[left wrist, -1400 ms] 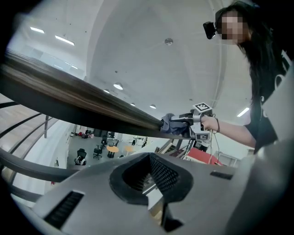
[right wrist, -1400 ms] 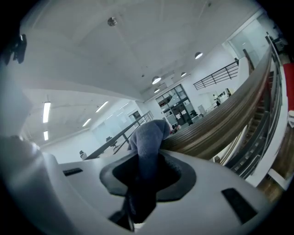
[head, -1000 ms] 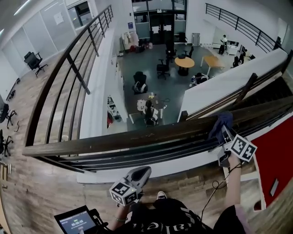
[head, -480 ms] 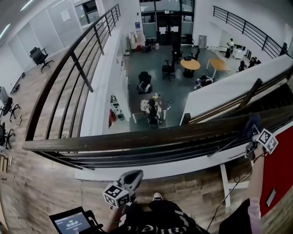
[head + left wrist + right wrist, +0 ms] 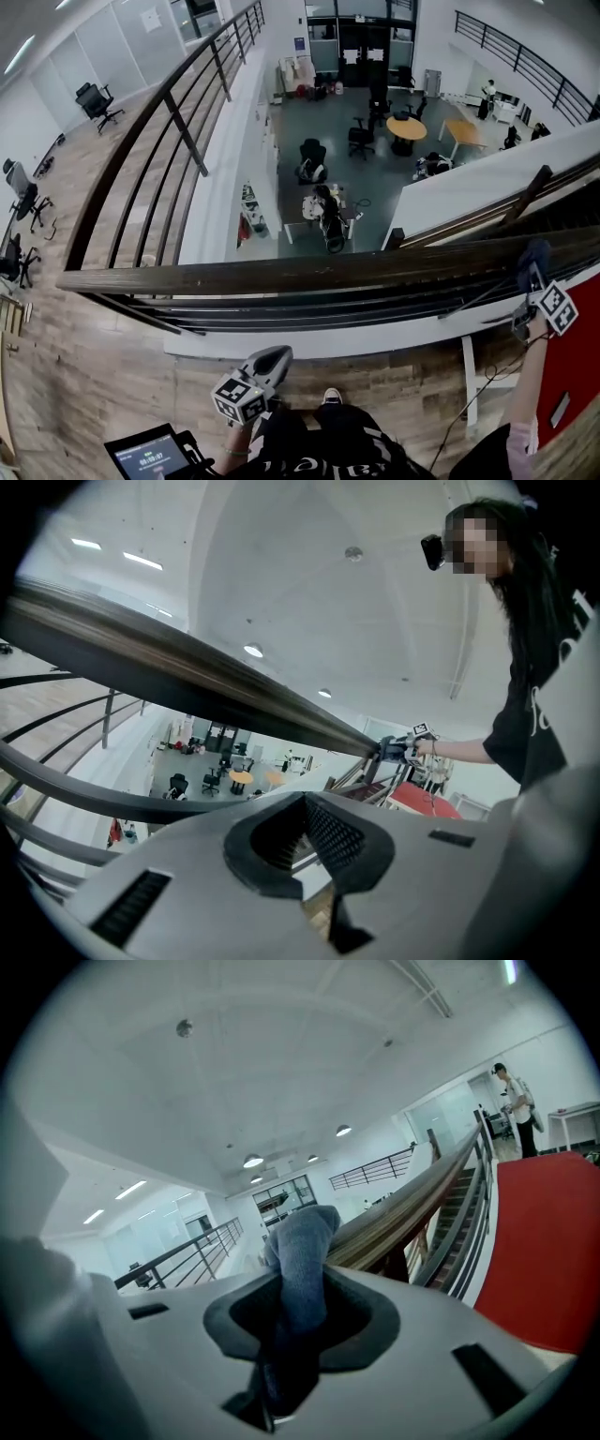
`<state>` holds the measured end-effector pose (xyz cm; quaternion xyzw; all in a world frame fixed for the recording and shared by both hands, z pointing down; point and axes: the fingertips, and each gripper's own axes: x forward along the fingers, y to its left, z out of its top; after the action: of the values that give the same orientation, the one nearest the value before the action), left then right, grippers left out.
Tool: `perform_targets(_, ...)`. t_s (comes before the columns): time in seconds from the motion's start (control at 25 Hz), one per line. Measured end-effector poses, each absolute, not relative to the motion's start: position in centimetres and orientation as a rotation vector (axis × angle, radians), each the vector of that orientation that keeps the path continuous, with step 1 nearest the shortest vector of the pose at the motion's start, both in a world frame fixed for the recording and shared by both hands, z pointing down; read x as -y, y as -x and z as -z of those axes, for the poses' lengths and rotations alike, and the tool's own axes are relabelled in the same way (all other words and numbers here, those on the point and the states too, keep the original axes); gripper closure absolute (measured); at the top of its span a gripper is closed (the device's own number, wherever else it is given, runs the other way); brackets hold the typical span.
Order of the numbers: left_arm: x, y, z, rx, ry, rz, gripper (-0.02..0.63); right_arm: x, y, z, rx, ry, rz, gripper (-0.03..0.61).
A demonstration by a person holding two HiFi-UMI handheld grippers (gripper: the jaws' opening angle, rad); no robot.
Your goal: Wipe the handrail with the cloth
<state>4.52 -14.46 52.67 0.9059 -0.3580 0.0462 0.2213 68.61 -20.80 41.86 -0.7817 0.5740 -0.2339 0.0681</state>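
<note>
A dark brown handrail (image 5: 281, 274) runs across the head view from left to right. At its far right end my right gripper (image 5: 532, 274) is shut on a blue cloth (image 5: 535, 254), which rests on top of the rail. The right gripper view shows the cloth (image 5: 302, 1251) pinched between the jaws of that gripper (image 5: 295, 1321), with the handrail (image 5: 412, 1206) stretching away beyond it. My left gripper (image 5: 281, 358) hangs low near my body, below the rail and apart from it. Its jaws (image 5: 305, 846) look shut with nothing between them, and the handrail (image 5: 187, 682) passes overhead.
Several thinner dark rails (image 5: 309, 314) run under the handrail. Beyond them is a drop to a lower floor with chairs and a round table (image 5: 406, 127). A red surface (image 5: 572, 361) lies at the right and a screen (image 5: 155, 457) at the bottom left. A person (image 5: 511, 1101) stands far off.
The right gripper has slid the cloth rightward along the handrail to its far right end, most of it in the first half second. The left gripper has stayed low.
</note>
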Motion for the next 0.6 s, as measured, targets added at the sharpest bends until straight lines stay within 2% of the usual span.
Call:
perform_targets(0.24, 14.4, -1.4, -53.7, 0.978, -2.527, -0.094, 0.614, 18.9, -55.1, -46.3, -1.842, 2.126, 0.762, 0.486)
perform_targets(0.4, 13.0, 5.4, -50.9, 1.009, -2.500, -0.125, 0.614, 17.2, -39.8, -47.3, -1.989, 2.014, 0.883, 0.486)
perform_targets(0.6, 12.0, 13.7, -52.2, 1.031, -2.502, -0.132, 0.614, 16.8, -20.4, -52.2, -2.187, 1.811, 1.064, 0.486)
